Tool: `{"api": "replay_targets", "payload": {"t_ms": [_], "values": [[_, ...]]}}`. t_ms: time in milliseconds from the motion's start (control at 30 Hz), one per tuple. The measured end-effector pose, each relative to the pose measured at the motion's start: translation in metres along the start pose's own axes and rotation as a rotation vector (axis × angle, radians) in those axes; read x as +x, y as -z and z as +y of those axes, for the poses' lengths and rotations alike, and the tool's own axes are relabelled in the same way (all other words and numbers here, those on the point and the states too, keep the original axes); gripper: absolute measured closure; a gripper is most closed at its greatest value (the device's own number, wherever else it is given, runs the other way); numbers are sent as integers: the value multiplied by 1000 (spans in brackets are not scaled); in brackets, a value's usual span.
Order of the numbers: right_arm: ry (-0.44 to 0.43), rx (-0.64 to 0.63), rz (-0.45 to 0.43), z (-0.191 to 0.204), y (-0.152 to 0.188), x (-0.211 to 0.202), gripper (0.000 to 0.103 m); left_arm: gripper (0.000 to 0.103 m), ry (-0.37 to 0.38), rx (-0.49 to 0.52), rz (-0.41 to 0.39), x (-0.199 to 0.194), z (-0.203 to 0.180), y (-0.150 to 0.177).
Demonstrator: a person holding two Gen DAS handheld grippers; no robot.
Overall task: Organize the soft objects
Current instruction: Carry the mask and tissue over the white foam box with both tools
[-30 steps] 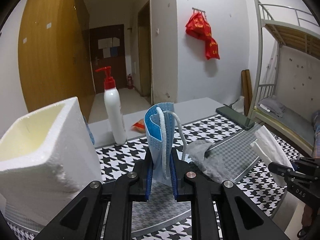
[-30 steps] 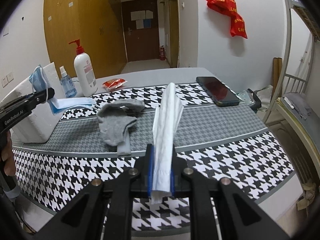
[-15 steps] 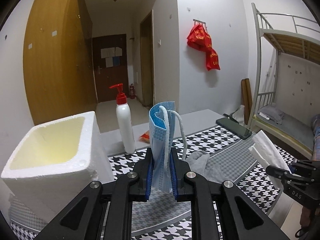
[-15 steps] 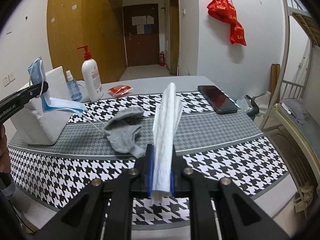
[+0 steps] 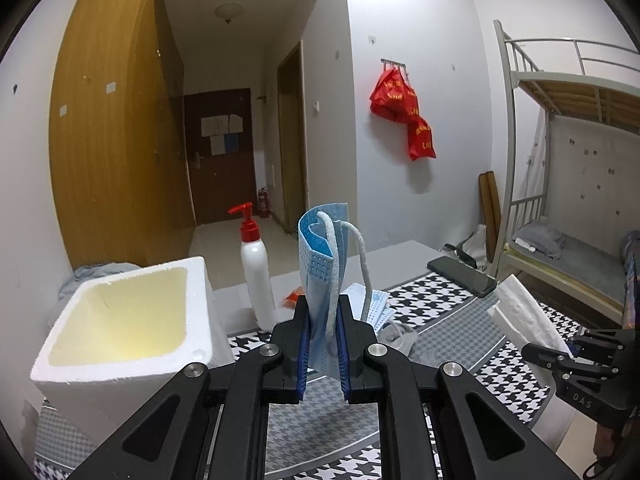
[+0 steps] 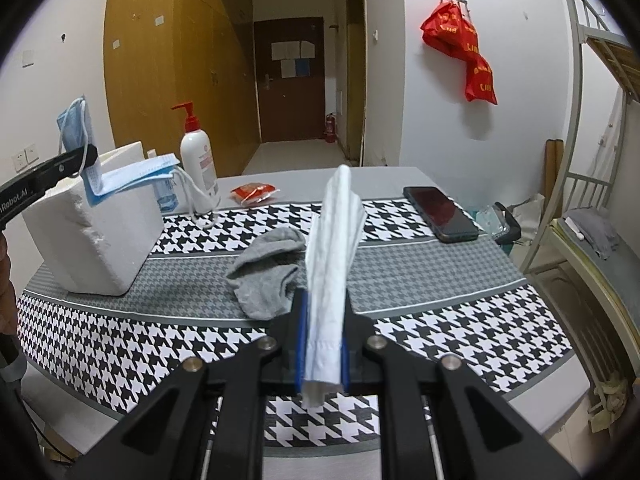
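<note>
My left gripper [image 5: 323, 320] pinches a blue face mask [image 5: 320, 248] that stands up between its pads; its jaws are closing on it. In the right wrist view the mask [image 6: 132, 176] trails from the left gripper [image 6: 90, 152] across the top of the white foam box [image 6: 92, 240], its ear loops hanging beside the box. The box's open top [image 5: 120, 360] lies left of the left gripper. My right gripper [image 6: 324, 320] is shut on a folded white tissue [image 6: 334, 240], held above the table. A grey sock [image 6: 268, 276] lies on the houndstooth cloth just beyond it.
A white pump bottle with a red top [image 6: 198, 160] and a small spray bottle [image 6: 164, 196] stand behind the box. A red packet [image 6: 254, 192] and a black phone [image 6: 440, 214] lie further back. A metal bunk bed [image 5: 580, 160] stands right of the table.
Both grippers have risen with their loads. The mask's loose end has lifted off the table and now drapes over the foam box. The sock has stayed put.
</note>
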State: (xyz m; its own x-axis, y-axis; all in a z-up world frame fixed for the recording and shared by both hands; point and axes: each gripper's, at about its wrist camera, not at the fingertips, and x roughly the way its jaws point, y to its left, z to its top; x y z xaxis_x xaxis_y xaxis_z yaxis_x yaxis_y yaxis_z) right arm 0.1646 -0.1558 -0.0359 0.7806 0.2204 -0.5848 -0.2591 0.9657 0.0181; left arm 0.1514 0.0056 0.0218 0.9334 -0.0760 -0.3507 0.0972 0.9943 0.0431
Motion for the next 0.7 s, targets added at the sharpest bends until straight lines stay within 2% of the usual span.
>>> {"api": "replay_targets", "payload": {"t_ms": [333, 700], "values": [[-40, -7, -10, 14, -8, -3, 86, 90, -23, -8, -10, -9, 6, 0], [-126, -57, -64, 44, -27, -8, 86, 90, -95, -21, -31, -30, 19, -6]]}}
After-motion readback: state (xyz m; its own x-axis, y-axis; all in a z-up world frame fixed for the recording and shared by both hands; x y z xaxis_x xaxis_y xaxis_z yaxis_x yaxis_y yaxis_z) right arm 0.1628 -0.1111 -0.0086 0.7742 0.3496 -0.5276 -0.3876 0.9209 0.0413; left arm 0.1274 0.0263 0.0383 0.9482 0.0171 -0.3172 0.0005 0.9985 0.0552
